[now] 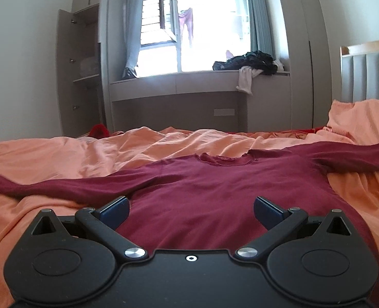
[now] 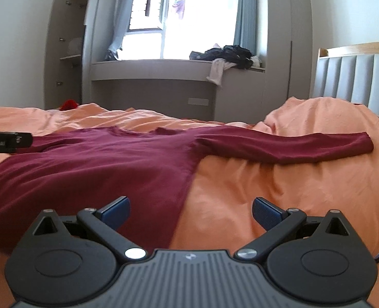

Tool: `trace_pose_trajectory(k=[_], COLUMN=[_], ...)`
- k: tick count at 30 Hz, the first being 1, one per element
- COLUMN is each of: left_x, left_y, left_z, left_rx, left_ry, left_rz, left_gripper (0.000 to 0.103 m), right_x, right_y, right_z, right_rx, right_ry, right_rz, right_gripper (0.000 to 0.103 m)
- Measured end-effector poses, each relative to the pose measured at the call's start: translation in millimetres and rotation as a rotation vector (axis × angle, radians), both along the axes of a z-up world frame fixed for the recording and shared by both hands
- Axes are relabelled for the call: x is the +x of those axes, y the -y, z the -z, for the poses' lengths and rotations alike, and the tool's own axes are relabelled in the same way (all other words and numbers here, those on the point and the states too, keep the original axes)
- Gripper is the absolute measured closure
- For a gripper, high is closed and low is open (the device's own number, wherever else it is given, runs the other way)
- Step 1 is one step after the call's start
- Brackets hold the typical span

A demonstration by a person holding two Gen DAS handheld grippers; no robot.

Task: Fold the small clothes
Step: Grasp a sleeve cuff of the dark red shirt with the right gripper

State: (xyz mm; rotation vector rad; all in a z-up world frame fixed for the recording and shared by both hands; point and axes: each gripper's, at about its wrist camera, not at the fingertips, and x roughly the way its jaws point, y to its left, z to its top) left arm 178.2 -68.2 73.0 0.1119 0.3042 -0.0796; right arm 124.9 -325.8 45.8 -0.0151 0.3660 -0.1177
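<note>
left wrist view: dark red long-sleeved shirt (image 1: 215, 179) spread flat on rumpled orange bedding (image 1: 61, 154), sleeves out to both sides.
beyond, a window ledge (image 1: 176, 77) with a dark clothes pile (image 1: 251, 61), open wardrobe (image 1: 84, 69), padded headboard (image 2: 356, 77). soft knit, smooth. left tongs (image 1: 191, 211) wide open, holding nothing, over the shirt's lower body; right tongs (image 2: 191, 211) wide open, holding nothing, at its side edge.
</note>
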Motion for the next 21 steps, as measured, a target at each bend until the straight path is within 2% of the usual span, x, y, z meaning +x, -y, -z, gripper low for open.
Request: trace_pose_trajectory(k=[3,8,11,13,17,19,21], left_x=[19.6,47.6,60.1,65.5,72.9,73.9,73.9], left_y=[6.6,11.2,8.5,6.6,-0.6,-2.2,-3.5], left_z=[5.7,18.7,29.4,34.7,43.4,45.9,47.6], left_rx=[0.018,0.014,0.003,0.007,-0.002,-0.010,-0.015], left_ry=[-0.007,-0.023,-0.047,-0.072,-0.095,-0.106,-0.108], left_rz=[0.017,0.040,0.039,0.039,0.026,0.031,0.033], left_gripper=[0.000,0.000,0.000,0.000,0.000,0.000,0.000], right_x=[15.6,45.1,64.2,77.5,99.6,110.3,121.5], right_y=[29.9,99.1,138.9,161.9,211.3,229.5,242.4], right_z=[-3.2,-9.6,-12.5,-14.9,-15.0,-14.7,-13.5], right_rx=[0.033,0.123,0.144,0.138,0.172,0.124,0.044], right_ry=[0.058,0.143,0.168,0.154,0.097,0.067,0.063], right_rz=[0.020,0.116,0.190,0.235,0.422,0.531,0.588], right_gripper=[0.000,0.000,0.000,0.000,0.000,0.000,0.000])
